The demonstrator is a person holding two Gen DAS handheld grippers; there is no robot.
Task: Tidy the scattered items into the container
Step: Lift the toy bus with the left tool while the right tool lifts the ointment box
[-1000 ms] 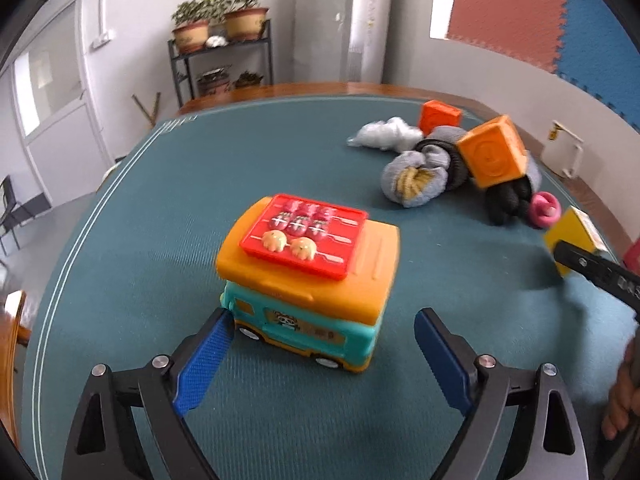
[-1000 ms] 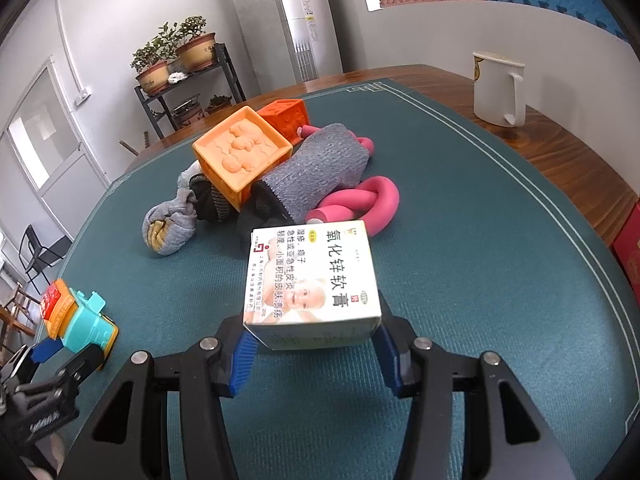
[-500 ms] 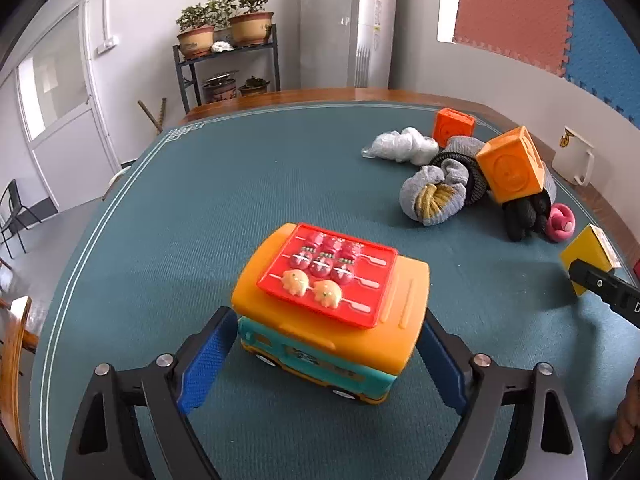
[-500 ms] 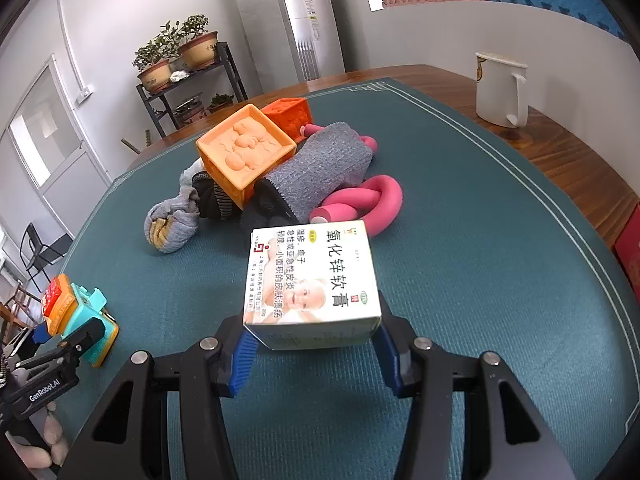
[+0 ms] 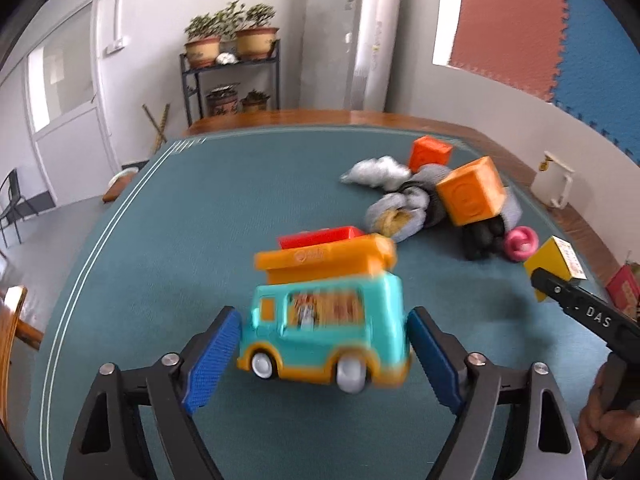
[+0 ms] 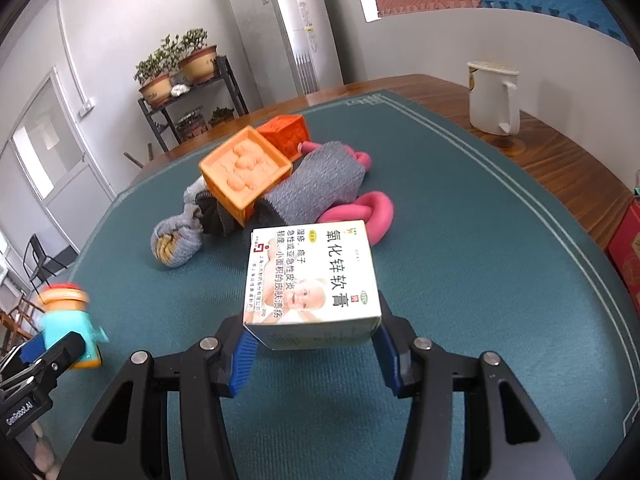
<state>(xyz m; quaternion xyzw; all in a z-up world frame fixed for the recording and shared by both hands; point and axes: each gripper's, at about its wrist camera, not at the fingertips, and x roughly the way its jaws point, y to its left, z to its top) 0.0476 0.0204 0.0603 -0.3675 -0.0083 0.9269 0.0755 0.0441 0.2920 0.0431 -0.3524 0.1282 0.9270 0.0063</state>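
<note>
My left gripper [image 5: 324, 354] is shut on a teal and orange toy bus [image 5: 326, 320] with a red tray on its roof, held above the green table mat; the bus is blurred. It also shows at the left of the right wrist view [image 6: 66, 326]. My right gripper [image 6: 312, 348] is shut on a white ointment box [image 6: 310, 280] with Chinese print, lifted off the mat. The box shows as a yellow corner in the left wrist view [image 5: 554, 262]. No container is in view.
A pile lies mid-table: two orange blocks [image 6: 244, 172] [image 6: 284, 136], grey socks [image 6: 316, 188], a rolled sock [image 6: 176, 240] and a pink looped toy [image 6: 364, 214]. A white mug [image 6: 494, 100] stands on the wooden table rim at the right. A red box [image 6: 628, 240] sits at the right edge.
My left gripper closed on the toy bus and lifted it, tilting it so its side and wheels face the camera. The right gripper kept holding the box nearly still.
</note>
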